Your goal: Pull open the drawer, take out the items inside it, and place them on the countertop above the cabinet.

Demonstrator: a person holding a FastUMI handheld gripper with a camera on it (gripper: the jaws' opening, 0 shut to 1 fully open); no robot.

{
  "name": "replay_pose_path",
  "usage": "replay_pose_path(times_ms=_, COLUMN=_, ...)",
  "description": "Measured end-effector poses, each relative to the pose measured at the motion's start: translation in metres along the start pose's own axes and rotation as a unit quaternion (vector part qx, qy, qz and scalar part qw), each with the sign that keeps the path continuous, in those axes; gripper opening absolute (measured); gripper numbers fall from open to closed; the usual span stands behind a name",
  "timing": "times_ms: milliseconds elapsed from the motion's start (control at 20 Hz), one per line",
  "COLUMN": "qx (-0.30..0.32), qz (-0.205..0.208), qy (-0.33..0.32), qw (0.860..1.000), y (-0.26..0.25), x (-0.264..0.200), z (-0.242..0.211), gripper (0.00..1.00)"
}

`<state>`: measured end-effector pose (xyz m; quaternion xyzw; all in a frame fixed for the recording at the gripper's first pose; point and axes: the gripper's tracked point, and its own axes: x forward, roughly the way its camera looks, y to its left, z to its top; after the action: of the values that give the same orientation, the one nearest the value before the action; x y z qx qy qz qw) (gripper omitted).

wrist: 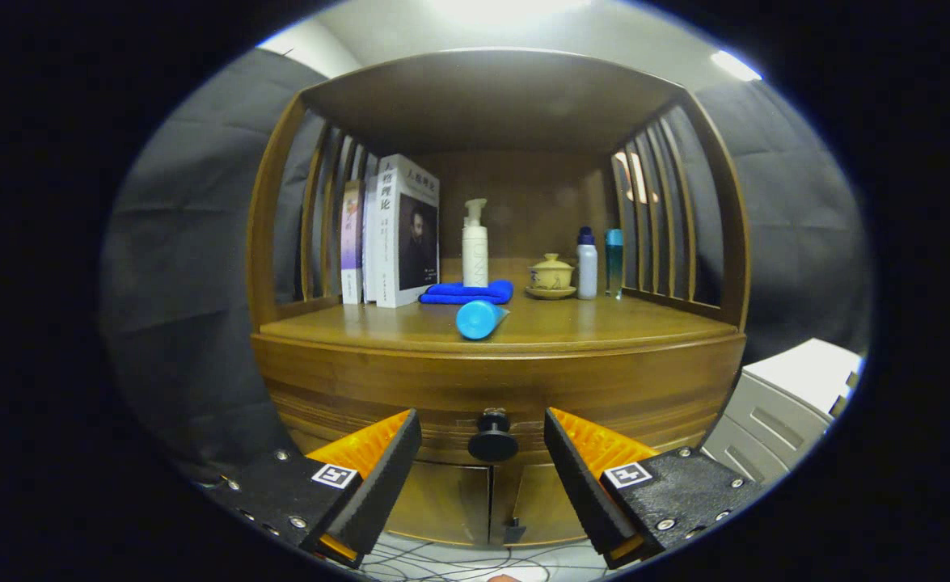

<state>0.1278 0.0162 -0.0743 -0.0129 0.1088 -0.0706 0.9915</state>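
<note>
Claw (483, 461) fingers spread apart flank the round black drawer knob (492, 441); above it, a blue cylindrical tube (479, 318) lies on the wooden table (604, 327).

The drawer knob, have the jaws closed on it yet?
No, the gripper is open, its jaws apart on either side of the drawer knob, not touching it.

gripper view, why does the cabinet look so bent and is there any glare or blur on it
In the gripper view the fisheye lens bows the cabinet and its countertop outward; ceiling light gives a soft sheen on the countertop near the blue tube; the drawer knob is sharp, centred between the fingers of the open gripper; the slatted sides look slightly softer.
</note>
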Motion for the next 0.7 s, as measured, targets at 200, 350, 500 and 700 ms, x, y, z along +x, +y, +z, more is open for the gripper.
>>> replay_pose_path(times_ms=200, qx=0.007, qz=0.010, qy=-0.010, qw=1.000, y=-0.012, x=-0.032, z=0.014, gripper=0.95)
replay_pose_path(times_ms=350, qx=0.021, qz=0.002, qy=-0.008, qw=1.000, y=-0.027, x=-0.052, z=0.017, gripper=0.95)
replay_pose_path(times_ms=500, qx=0.031, qz=-0.004, qy=-0.011, qw=0.999, y=-0.035, x=-0.066, z=0.018, gripper=0.95)
replay_pose_path(times_ms=700, qx=0.011, qz=0.004, qy=-0.009, qw=1.000, y=-0.034, x=-0.082, z=0.012, gripper=0.95)
